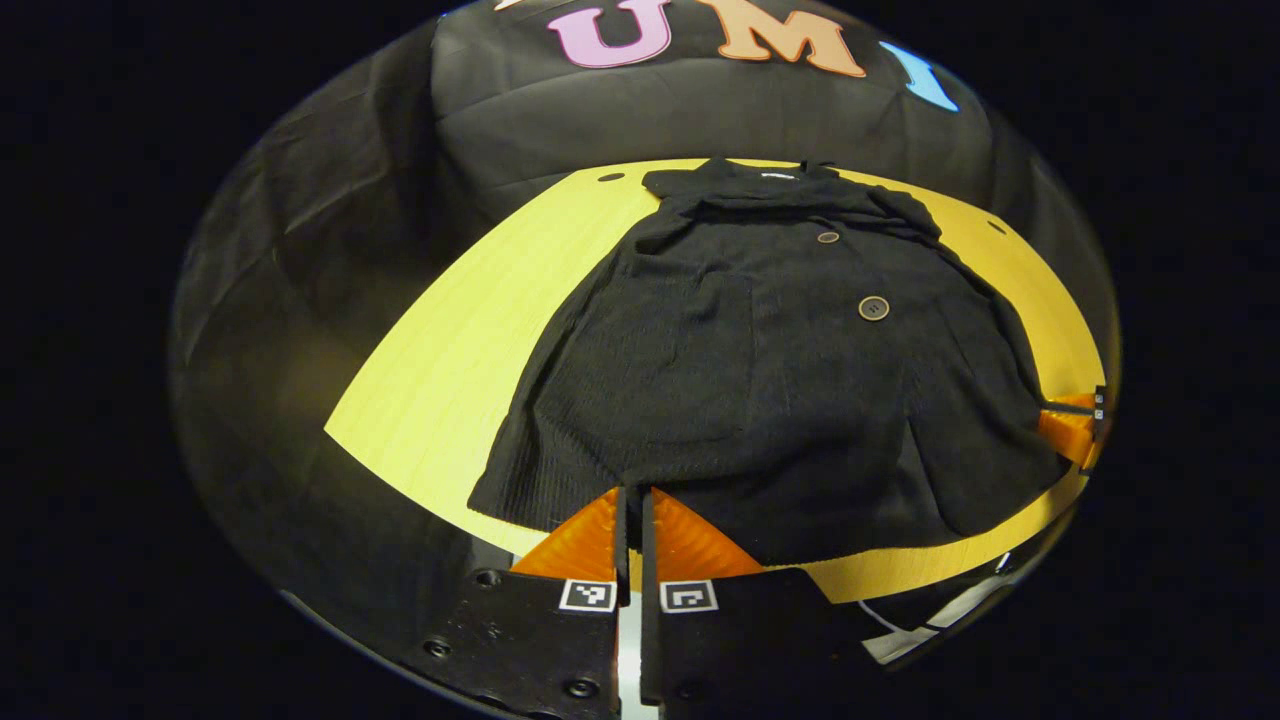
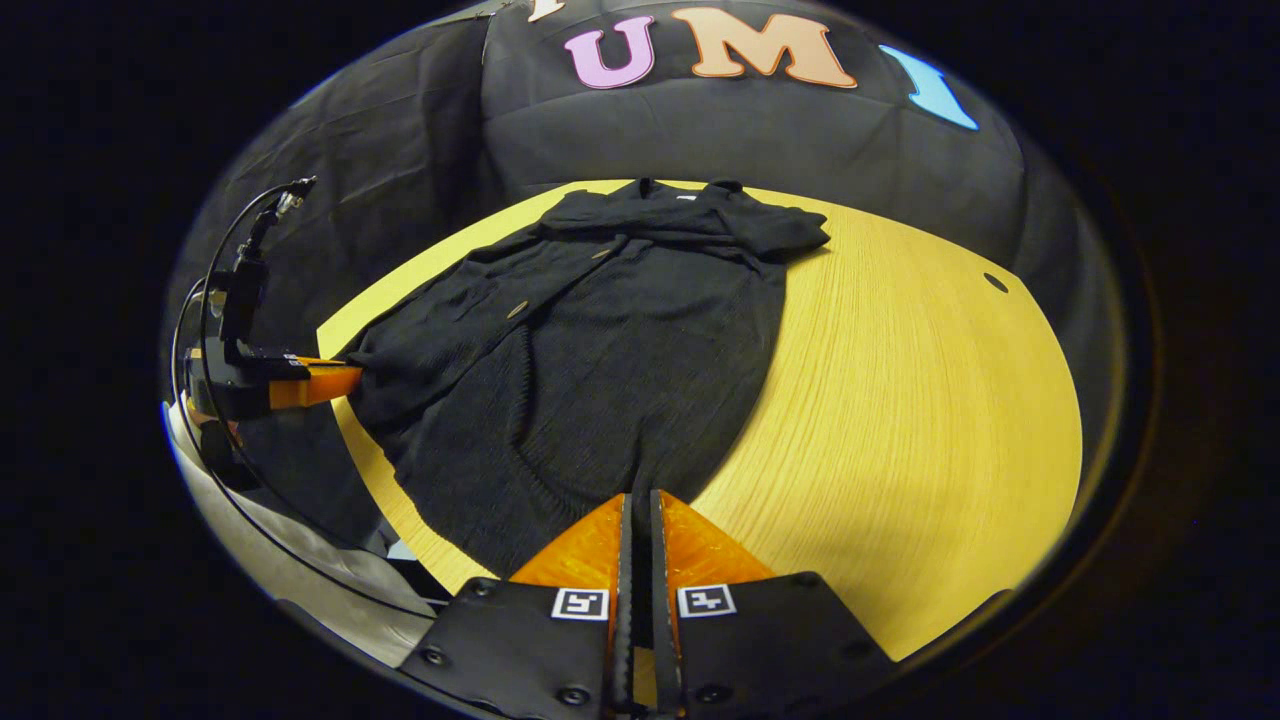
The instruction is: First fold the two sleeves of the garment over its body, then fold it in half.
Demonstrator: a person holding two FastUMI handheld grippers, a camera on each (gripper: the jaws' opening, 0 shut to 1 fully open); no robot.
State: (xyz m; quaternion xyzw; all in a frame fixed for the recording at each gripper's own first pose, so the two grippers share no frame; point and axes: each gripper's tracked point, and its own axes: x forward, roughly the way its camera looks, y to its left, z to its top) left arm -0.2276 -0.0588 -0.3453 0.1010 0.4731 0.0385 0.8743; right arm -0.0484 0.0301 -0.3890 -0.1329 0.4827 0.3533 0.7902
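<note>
A black knitted cardigan (image 1: 760,380) lies flat on the round yellow table (image 1: 450,350), collar at the far side and hem toward me, with two buttons (image 1: 873,308) showing. Its sleeves lie over the body. My left gripper (image 1: 633,492) is shut on the near hem at its left part. In the right gripper view the same cardigan (image 2: 600,340) spreads over the left half of the table (image 2: 900,400), and my right gripper (image 2: 637,497) is shut on the hem's other end. Each gripper shows in the other's view: the right gripper (image 1: 1050,415) and the left gripper (image 2: 345,380) both touch the cloth's edge.
The table's near rim (image 1: 900,575) runs just under the hem. Small holes (image 2: 995,282) mark the tabletop near its far edge. A cable and mount (image 2: 240,290) rise from the left gripper, with pale fabric (image 2: 280,570) below. Bare wood lies to the right of the cardigan.
</note>
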